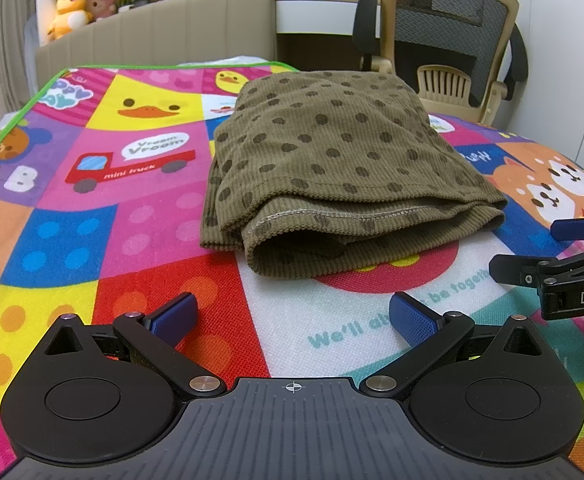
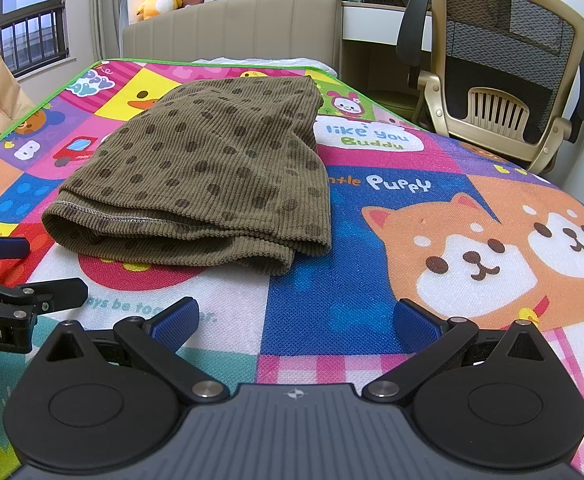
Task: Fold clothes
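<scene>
Left wrist view: folded olive garment (image 1: 331,168) on play mat (image 1: 92,240), both hand-held grippers (image 1: 292,316) (image 2: 295,320) spread apart, empty.

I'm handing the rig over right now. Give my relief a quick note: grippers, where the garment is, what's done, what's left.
Left gripper: open, empty, low over the mat, short of the garment's near edge.
Right gripper: open, empty, beside the left one, also short of the garment.
Garment: olive dotted, lying on the mat in a folded stack, layered hem edges facing the grippers; neither gripper touches it.
Done: it looks folded at least once.
Left: probably tidy the slightly uneven near edges or add a final fold. No other clothes show on the mat.
</scene>
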`<action>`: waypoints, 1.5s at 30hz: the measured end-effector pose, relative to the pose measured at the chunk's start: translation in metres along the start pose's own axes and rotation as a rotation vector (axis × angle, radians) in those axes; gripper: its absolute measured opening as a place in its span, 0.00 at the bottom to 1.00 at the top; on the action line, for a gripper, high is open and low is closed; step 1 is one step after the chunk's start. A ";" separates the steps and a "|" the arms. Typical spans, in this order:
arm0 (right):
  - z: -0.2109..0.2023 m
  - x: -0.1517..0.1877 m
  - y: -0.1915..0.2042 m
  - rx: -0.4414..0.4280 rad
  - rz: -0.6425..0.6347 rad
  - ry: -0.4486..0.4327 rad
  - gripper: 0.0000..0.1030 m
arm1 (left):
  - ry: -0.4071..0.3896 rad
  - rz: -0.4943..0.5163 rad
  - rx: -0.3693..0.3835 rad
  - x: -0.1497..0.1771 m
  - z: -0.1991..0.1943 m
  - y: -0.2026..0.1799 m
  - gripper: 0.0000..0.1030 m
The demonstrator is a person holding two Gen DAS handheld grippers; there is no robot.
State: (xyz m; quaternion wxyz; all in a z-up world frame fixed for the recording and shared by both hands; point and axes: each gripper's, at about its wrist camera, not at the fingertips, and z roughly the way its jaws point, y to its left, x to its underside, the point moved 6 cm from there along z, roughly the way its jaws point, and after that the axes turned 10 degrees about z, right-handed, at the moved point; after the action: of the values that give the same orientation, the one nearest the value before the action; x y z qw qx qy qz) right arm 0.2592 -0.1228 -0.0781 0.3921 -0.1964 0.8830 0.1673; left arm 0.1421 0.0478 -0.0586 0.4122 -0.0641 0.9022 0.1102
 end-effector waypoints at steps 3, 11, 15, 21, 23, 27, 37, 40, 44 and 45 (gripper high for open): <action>0.000 0.000 0.000 0.000 0.000 0.000 1.00 | -0.002 0.004 0.003 0.000 0.000 0.000 1.00; 0.000 0.001 0.000 0.003 -0.001 -0.002 1.00 | 0.034 0.012 0.020 0.001 -0.003 -0.002 1.00; -0.001 0.001 0.000 0.000 0.002 -0.004 1.00 | 0.024 0.004 0.028 0.001 -0.003 -0.001 1.00; -0.001 0.001 0.000 -0.002 0.002 -0.006 1.00 | -0.093 -0.023 -0.056 -0.001 -0.020 0.004 1.00; -0.001 0.001 0.000 -0.002 0.002 -0.006 1.00 | -0.128 -0.011 -0.072 -0.002 -0.026 0.003 1.00; -0.001 0.001 0.000 -0.003 0.001 -0.006 1.00 | -0.126 -0.010 -0.073 -0.004 -0.026 0.003 1.00; -0.001 0.001 -0.001 -0.005 0.001 -0.006 1.00 | -0.108 -0.003 -0.059 -0.002 -0.023 0.002 1.00; -0.001 0.001 -0.001 -0.005 0.001 -0.006 1.00 | -0.105 -0.002 -0.060 -0.001 -0.023 0.002 1.00; -0.001 0.001 0.000 -0.005 0.001 -0.006 1.00 | -0.106 0.000 -0.062 -0.001 -0.023 0.002 1.00; -0.001 0.001 0.000 -0.005 0.001 -0.006 1.00 | -0.106 0.000 -0.062 -0.001 -0.023 0.002 1.00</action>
State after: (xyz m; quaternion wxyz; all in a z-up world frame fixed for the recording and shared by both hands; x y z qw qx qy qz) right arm 0.2585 -0.1236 -0.0785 0.3943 -0.1965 0.8814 0.1706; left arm 0.1255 0.0439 -0.0428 0.4573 -0.0712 0.8751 0.1413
